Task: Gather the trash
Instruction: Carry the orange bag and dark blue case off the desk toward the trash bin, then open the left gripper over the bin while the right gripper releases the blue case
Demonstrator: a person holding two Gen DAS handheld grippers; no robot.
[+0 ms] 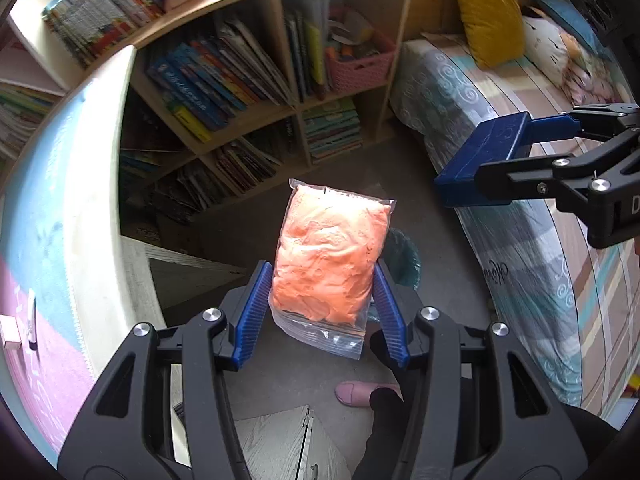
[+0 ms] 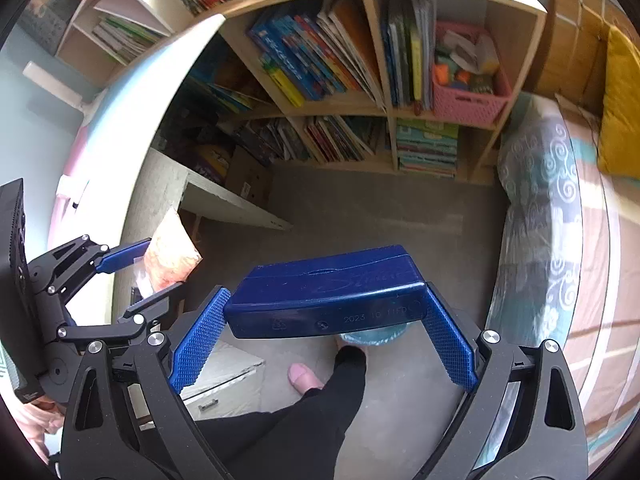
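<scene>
Blue ribbed pads of the left tool [image 1: 322, 312] pinch a clear zip bag of orange stuff [image 1: 330, 258], which stands up between them over the floor. Just below and beyond that bag a teal-lined trash bin [image 1: 404, 258] peeks out. The right tool [image 2: 324, 334] clamps a dark blue case [image 2: 326, 294] crosswise, and the same bin [image 2: 372, 338] shows directly beneath it, beside the person's pink slipper [image 2: 302, 376]. Both loads look ready for the drop, I judge. To do it well, center each tool over the bin mouth, lower close to the liner, then spread the pads one tool at a time — the soft bag may cling or tumble off the rim, so release it low.
</scene>
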